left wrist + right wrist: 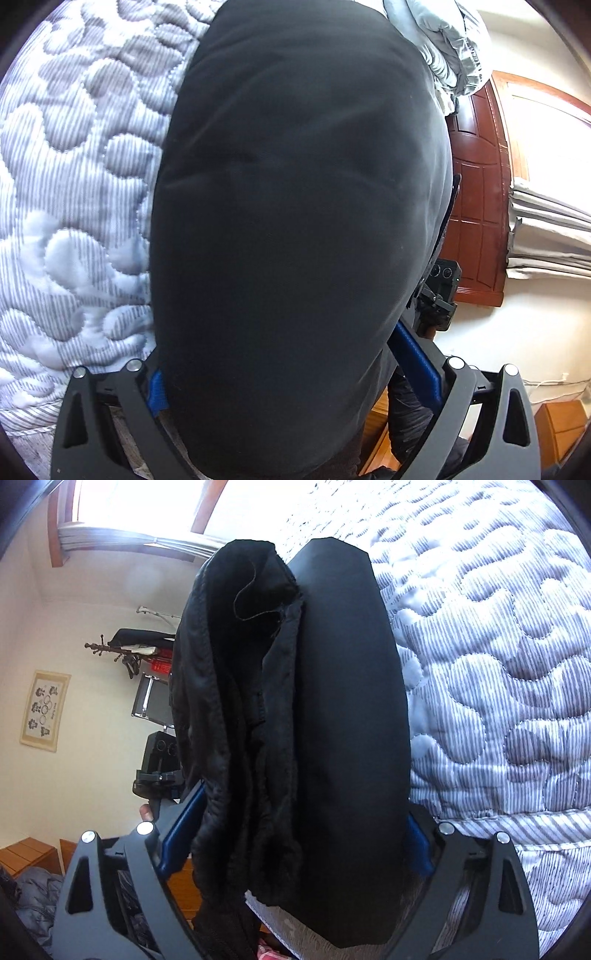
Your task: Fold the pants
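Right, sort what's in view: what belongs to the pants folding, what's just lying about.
Job:
- black pants, a thick bundle between both pairs of jaws
- left gripper
- right gripper
- quilted bed cover beside the pants

Lying about:
- grey duvet
- wooden door
- wall poster
- coat rack

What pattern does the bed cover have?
Grey-and-white pinstripes with wavy quilted stitching on the bed cover; clearest in the right wrist view.

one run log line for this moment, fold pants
step: fold in progress | left gripper: black pants between jaws | right gripper: wide around folded bundle | surface: quilted bed
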Action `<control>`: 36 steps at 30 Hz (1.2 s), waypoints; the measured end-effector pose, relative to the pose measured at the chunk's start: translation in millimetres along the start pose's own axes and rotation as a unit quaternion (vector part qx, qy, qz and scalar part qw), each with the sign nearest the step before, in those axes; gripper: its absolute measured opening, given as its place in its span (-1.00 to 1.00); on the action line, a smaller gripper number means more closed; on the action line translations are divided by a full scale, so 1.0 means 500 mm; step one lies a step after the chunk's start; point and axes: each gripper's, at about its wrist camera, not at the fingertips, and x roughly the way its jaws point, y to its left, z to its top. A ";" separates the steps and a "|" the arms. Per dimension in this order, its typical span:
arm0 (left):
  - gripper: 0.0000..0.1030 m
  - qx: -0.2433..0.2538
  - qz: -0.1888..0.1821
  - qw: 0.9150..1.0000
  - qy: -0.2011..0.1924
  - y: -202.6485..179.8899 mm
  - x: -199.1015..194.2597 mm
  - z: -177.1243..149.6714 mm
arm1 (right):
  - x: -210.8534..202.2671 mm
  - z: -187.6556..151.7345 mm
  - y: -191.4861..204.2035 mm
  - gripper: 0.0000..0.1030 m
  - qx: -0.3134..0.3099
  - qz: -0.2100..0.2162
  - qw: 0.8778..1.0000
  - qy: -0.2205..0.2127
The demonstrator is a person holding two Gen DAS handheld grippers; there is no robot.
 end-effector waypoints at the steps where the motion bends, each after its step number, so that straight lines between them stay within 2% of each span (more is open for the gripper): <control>1: 0.90 -0.001 0.001 1.000 0.001 0.000 -0.001 0.001 | -0.003 0.001 -0.004 0.75 0.000 0.003 1.000 0.000; 7: 0.85 -0.009 0.011 1.000 0.003 -0.008 0.009 0.003 | -0.019 0.005 -0.019 0.74 0.012 0.015 1.000 -0.005; 20: 0.64 -0.001 0.027 1.000 -0.005 -0.019 0.008 -0.004 | -0.044 -0.005 -0.014 -0.02 0.019 0.017 1.000 -0.015; 22: 0.55 0.006 0.027 1.000 -0.007 -0.023 0.006 -0.005 | -0.044 -0.005 -0.003 -0.13 0.014 0.017 1.000 -0.018; 25: 0.35 0.014 0.019 1.000 -0.014 -0.022 -0.005 -0.007 | -0.041 -0.005 0.019 -0.20 0.001 0.010 1.000 -0.022; 30: -0.03 0.033 0.007 0.999 -0.027 -0.035 -0.018 -0.009 | -0.042 -0.006 0.041 -0.24 -0.008 0.009 0.999 -0.030; 36: -0.28 0.044 -0.003 0.998 -0.034 -0.043 -0.024 -0.008 | -0.047 -0.012 0.059 -0.26 -0.020 0.006 0.999 -0.038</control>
